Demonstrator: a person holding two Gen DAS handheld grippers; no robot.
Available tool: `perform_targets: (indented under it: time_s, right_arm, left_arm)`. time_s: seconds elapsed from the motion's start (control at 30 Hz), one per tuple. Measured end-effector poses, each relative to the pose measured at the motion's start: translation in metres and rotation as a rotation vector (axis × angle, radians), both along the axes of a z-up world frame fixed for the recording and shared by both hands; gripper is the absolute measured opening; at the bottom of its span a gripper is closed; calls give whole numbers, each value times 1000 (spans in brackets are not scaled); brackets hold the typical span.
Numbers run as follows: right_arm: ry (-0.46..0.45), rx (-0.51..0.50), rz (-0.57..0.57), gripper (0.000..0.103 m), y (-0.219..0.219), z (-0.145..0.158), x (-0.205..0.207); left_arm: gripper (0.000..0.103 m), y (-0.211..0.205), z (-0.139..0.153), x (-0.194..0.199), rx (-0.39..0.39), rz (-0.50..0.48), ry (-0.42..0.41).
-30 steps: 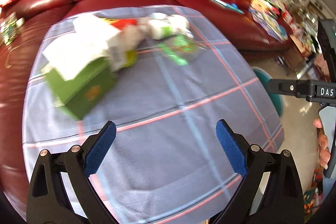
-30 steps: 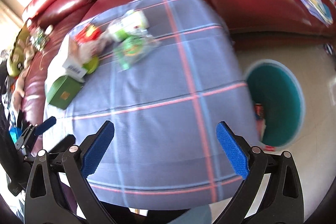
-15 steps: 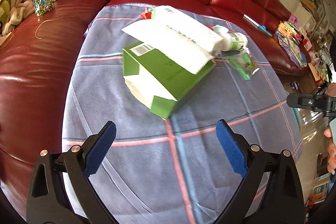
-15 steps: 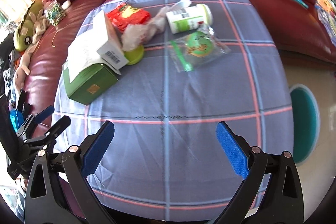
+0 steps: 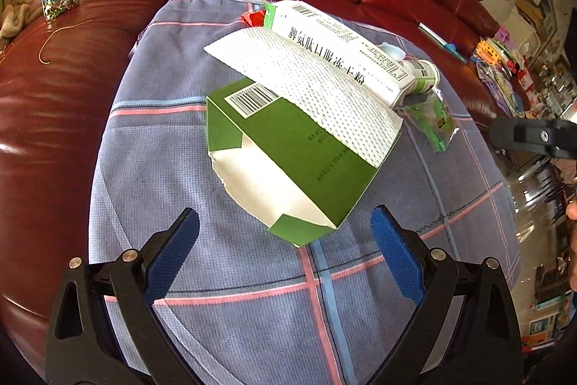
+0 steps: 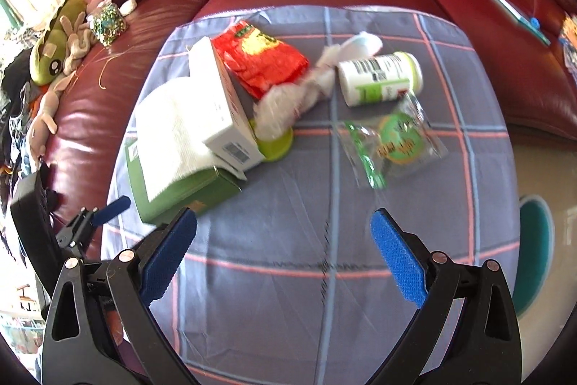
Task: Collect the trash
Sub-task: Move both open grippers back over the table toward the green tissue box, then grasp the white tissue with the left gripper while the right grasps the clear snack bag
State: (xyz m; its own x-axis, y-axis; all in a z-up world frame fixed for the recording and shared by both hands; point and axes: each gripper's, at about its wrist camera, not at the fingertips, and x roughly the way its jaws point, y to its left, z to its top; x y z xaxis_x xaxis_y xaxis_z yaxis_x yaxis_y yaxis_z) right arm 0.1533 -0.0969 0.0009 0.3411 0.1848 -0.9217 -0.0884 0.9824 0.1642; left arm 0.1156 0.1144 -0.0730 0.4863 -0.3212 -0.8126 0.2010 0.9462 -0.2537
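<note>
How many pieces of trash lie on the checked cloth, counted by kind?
Boxes: 2, a green box and a white box
Paper sheets or tissues: 2
Wrappers: 2, red and clear green
Bottles: 1
Lids: 1, green
Total: 8

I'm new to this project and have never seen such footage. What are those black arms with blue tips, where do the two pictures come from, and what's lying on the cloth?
There is no robot here. A person holds hand tongs in each hand, with a camera on each looking along the blue tips. One picture is from the left tongs, the other from the right tongs. Both are open and hold nothing.

On the checked cloth lies trash: a green box with a paper towel and a white box on top, a red packet, a white bottle and a clear wrapper. A teal bin stands on the floor.
</note>
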Motion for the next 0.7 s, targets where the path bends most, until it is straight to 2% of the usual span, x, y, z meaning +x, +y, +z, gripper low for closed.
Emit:
perform_targets:
  time_s: [0.33, 0.57, 0.7]
  right_arm:
    - [-11, 2, 68, 90, 30, 7, 27]
    - [-18, 18, 31, 89, 20, 10, 34]
    - [-26, 32, -14, 89, 2, 12, 37]
  left_arm:
    - [92, 21, 14, 1, -31, 21, -11]
    - [92, 13, 44, 14, 22, -36, -76]
    - [92, -12, 57, 33, 59, -108, -117]
